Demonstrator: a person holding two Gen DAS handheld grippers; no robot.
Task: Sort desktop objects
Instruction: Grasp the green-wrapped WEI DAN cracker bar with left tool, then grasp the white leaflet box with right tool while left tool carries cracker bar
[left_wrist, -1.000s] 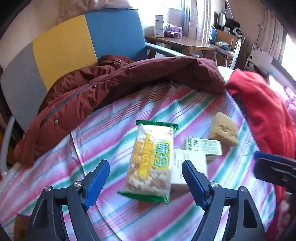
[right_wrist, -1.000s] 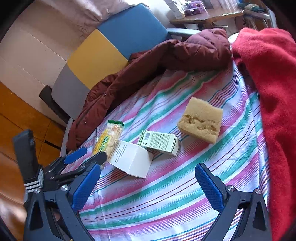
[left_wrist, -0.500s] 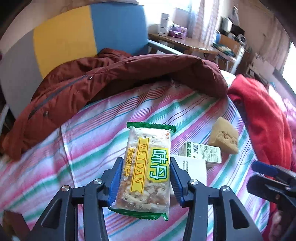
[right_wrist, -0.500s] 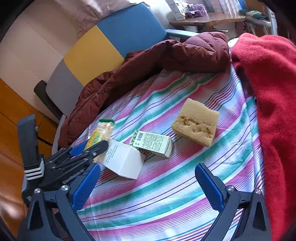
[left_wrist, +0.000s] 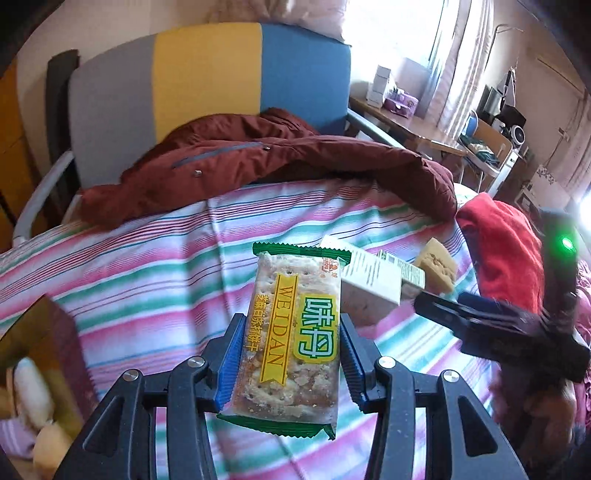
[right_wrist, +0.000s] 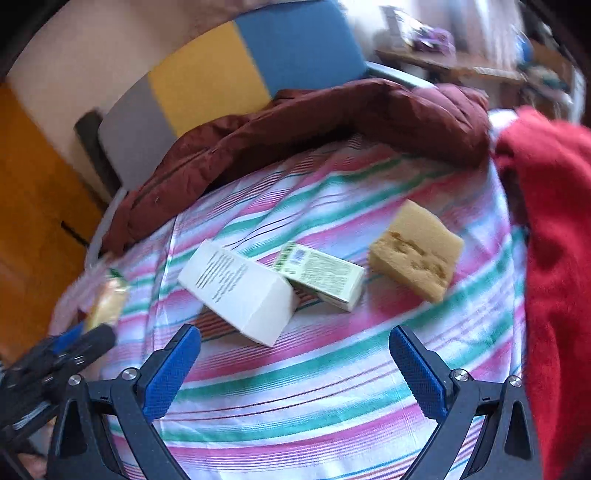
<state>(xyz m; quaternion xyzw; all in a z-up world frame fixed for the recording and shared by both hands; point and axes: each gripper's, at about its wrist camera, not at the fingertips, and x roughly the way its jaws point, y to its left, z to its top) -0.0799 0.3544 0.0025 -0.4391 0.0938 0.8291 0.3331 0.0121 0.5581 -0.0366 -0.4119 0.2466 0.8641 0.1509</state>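
Note:
My left gripper (left_wrist: 291, 347) is shut on a green-edged cracker packet (left_wrist: 295, 332), lifted above the striped cloth; the packet (right_wrist: 107, 302) also shows blurred at the left of the right wrist view. On the cloth lie a white box (right_wrist: 240, 291), a small green-and-white box (right_wrist: 321, 275) touching it, and a tan sponge (right_wrist: 417, 251) to the right. My right gripper (right_wrist: 295, 365) stands open just in front of the white box, nothing between its blue pads (right_wrist: 173, 365). The right gripper (left_wrist: 480, 321) appears dark at the right of the left wrist view.
A maroon jacket (left_wrist: 277, 162) lies across the far side of the striped cloth (right_wrist: 314, 398). A red garment (right_wrist: 554, 240) bounds the right. A grey, yellow and blue chair back (left_wrist: 207, 77) stands behind. An open brown box (left_wrist: 40, 362) with soft items sits at the lower left.
My left gripper closed on the cracker packet, lifted it off the cloth and carried it left. The right gripper moved closer to the white box and rolled.

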